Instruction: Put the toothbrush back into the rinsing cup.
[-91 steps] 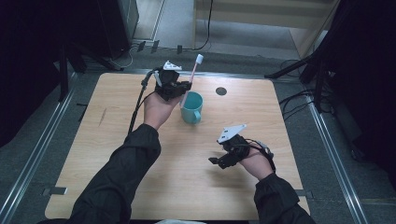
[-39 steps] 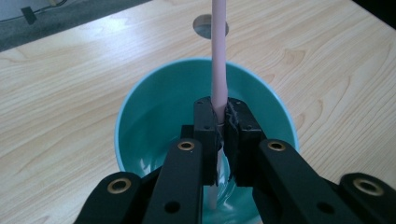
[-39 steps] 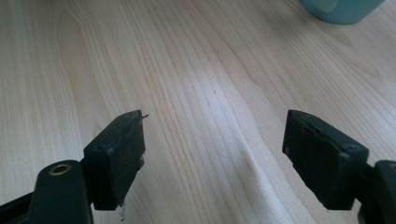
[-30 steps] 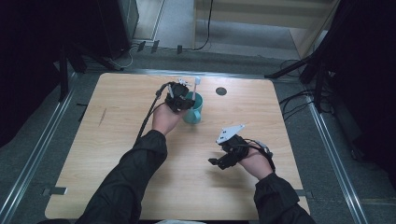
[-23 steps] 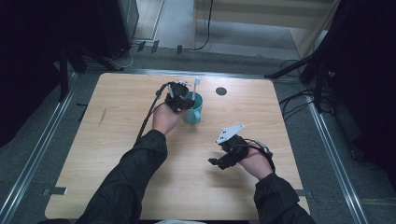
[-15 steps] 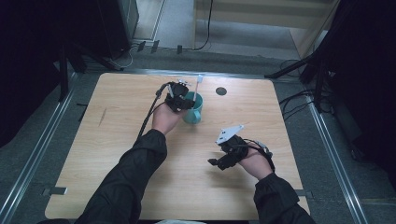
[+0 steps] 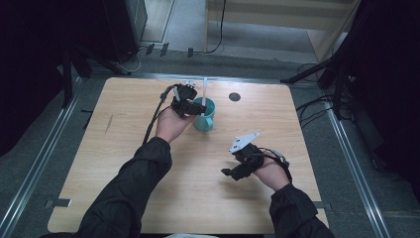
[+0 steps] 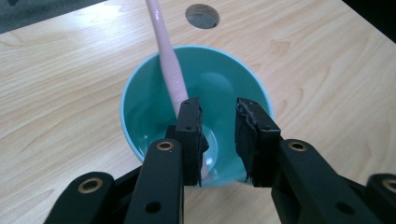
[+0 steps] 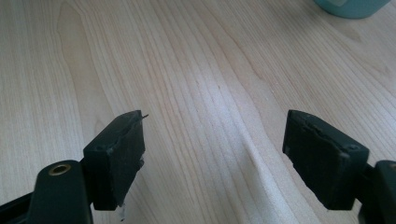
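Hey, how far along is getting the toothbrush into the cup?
Done, by the look of it: the pink toothbrush stands in the teal cup, leaning on its rim. In hand: the left tongs hang open over the cup, the brush beside one jaw, not clamped. Left: pulling those tongs away. The right tongs rest open above the bare table, holding nothing.

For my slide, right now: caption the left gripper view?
Open left claw above teal cup holding a pink toothbrush.
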The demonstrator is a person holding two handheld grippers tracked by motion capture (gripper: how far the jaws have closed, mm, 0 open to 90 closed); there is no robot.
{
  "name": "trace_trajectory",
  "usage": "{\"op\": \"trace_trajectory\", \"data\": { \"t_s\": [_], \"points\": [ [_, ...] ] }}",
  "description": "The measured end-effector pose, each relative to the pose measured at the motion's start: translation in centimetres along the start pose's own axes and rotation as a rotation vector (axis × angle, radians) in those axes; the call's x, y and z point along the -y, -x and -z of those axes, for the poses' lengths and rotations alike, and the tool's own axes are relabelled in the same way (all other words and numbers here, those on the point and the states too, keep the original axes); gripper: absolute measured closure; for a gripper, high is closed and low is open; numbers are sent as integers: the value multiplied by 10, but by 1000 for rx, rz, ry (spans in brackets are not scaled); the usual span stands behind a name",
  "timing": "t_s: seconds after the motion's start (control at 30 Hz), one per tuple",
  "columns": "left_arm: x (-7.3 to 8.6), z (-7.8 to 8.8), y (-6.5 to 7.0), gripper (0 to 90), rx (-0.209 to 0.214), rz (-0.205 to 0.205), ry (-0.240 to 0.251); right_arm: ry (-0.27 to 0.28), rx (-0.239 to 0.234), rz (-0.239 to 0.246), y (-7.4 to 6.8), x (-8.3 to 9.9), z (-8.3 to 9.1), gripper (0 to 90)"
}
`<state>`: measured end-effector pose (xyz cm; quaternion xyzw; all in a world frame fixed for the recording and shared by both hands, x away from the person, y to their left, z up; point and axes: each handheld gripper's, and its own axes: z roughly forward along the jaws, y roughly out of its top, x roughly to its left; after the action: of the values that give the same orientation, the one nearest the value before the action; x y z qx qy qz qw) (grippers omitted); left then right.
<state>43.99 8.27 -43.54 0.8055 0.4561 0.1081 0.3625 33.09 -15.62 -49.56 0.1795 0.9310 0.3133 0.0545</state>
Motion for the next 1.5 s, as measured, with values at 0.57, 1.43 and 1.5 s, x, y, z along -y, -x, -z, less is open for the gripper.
{"op": "trace_trajectory", "data": {
  "t_s": [0.57,1.43,1.5],
  "points": [
    [40,44,-8,562,38,-23,-15,-18,1,5,0,1,-1,204],
    [120,69,-1,487,94,-71,-60,-40,2,16,-4,3,-2,202],
    [123,71,0,478,95,-75,-63,-42,0,17,-5,3,-2,202]
  ]
}}
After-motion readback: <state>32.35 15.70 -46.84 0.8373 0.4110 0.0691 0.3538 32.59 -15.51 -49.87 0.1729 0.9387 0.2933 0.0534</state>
